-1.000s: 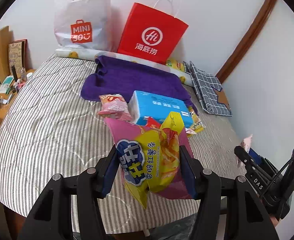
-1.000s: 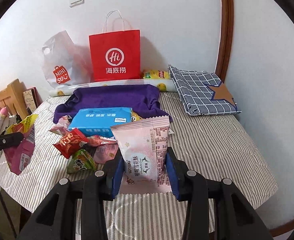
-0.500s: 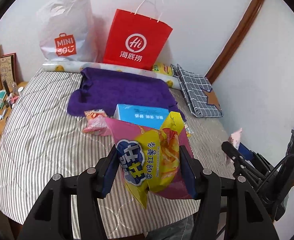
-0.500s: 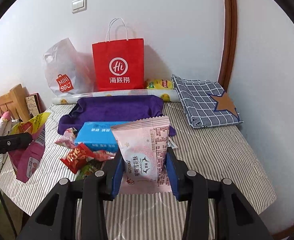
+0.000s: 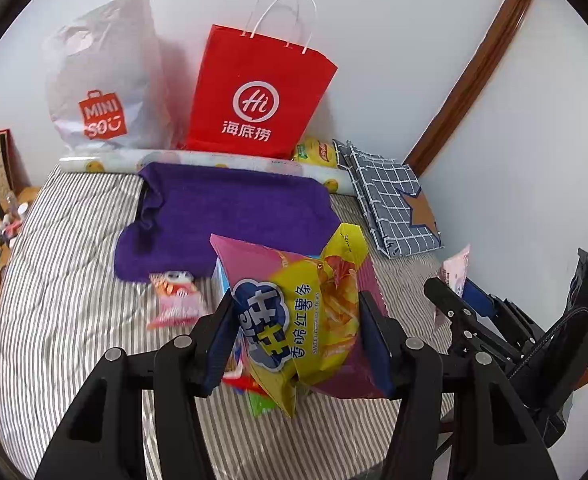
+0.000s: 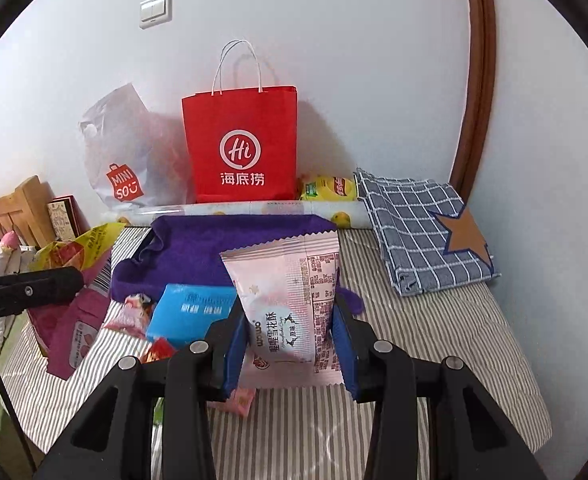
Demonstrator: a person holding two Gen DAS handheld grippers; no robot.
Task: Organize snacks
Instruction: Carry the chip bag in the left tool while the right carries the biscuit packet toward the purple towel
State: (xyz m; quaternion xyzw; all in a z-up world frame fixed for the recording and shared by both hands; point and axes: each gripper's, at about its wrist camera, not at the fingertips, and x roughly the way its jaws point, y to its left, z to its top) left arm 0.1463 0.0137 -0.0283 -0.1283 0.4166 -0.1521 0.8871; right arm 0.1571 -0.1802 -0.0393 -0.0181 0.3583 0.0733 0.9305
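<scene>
Snacks are in both of your grippers, lifted off the striped bedspread (image 5: pixel 73 280). Over the last second the view has drawn forward and upward: the red Haidilao paper bag (image 5: pixel 253 96) and the white Miniso plastic bag (image 5: pixel 101 92) against the wall now look larger and closer, while the loose pile on the bed has slid down towards the bottom of the frame. Your grip on each pack is unchanged. This reads as a carry towards the bags (probably the drop-off, though nothing confirms which one).

Your left gripper (image 5: pixel 298 340) is clamped at a medium width on a puffy, crinkled sweet potato sticks bag (image 5: pixel 294 312), glossy yellow over pink foil. Your right gripper (image 6: pixel 289 344) is pinched narrowly on a flat, matte pink snowflake-crisp pouch (image 6: pixel 289 292) with a zigzag-cut top edge.

Left on the bed are a blue tissue pack (image 6: pixel 189 308), soft and rectangular, and a small pink sweet packet (image 5: pixel 173 300). Behind them lies a fuzzy purple towel (image 5: pixel 229 208), with a folded blue checked cloth (image 6: pixel 422 232) to its right.
</scene>
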